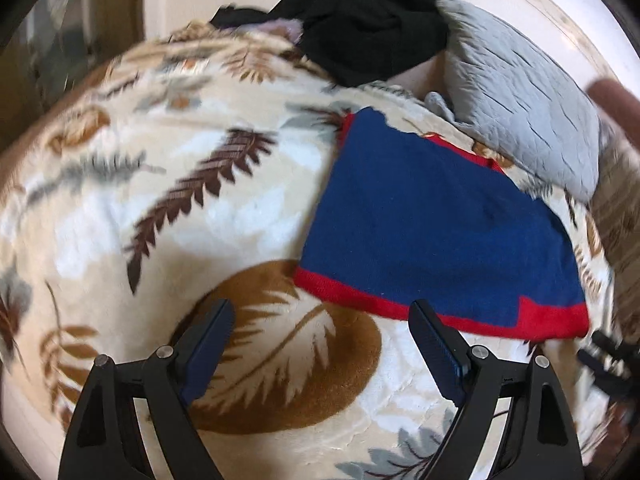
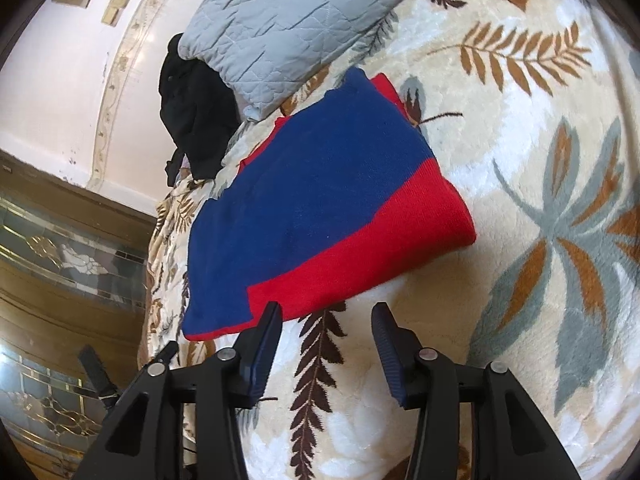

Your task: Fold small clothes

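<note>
Left claw (image 1: 322, 318): nearest item in the left wrist view, jaws spread wide with nothing between them, hanging over the brown leaf print of the blanket (image 1: 160, 184). Its right finger overlaps the red hem of the garment in the picture; contact cannot be told.

Right claw (image 2: 326, 320): jaws parted about halfway, empty, poised over the blanket (image 2: 520, 184) just at the near red edge of the garment; its left fingertip sits at that edge, pads not pressing on the cloth.

Folded blue-and-red garment (image 1: 432, 216) (image 2: 316, 200): knitted, blue body with red bands, lying flat on the blanket just beyond both claws.

Blanket: cream plush with brown and grey leaf pattern, covering a bed.

Grey quilted pillow (image 1: 520, 96) (image 2: 280, 20): behind the garment, its lower edge near the garment's far side.

Black clothing (image 1: 372, 20) (image 2: 192, 112): heaped farthest back, beside the pillow.

Wall (image 2: 72, 92): pale, beyond the bed.
</note>
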`<action>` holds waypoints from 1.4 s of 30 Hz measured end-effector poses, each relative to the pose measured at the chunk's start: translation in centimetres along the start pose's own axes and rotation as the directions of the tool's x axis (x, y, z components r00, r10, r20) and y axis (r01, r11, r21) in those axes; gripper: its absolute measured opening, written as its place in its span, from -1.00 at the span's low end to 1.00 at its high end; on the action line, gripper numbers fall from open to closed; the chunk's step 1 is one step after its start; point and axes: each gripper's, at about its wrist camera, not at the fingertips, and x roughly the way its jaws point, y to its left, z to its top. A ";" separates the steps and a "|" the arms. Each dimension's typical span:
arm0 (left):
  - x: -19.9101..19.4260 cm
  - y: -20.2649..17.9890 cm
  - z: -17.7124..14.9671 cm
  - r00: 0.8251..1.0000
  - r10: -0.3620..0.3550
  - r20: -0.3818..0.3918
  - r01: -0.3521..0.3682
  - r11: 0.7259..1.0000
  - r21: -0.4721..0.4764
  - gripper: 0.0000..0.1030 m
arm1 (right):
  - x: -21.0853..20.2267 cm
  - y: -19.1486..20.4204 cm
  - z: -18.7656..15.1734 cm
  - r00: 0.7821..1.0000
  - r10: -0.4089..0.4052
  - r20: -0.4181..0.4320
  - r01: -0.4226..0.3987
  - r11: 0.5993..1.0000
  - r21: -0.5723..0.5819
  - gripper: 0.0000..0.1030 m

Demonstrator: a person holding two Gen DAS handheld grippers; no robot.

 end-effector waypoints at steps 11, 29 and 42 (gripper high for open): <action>3.8 1.1 0.2 0.961 -0.270 -0.065 0.242 0.928 -0.282 0.70 | 2.1 -2.0 -0.2 0.998 0.061 0.005 -0.061 0.984 0.166 0.07; 6.7 1.7 2.0 0.925 -0.370 0.080 0.372 0.849 -0.376 0.09 | 6.2 -3.0 4.3 0.970 0.045 0.238 -0.096 0.973 0.210 -0.15; 2.2 0.7 2.1 0.943 -0.299 0.148 0.326 0.918 -0.225 -0.71 | 2.8 1.7 2.4 0.917 -0.053 0.396 0.066 0.998 -0.018 -0.70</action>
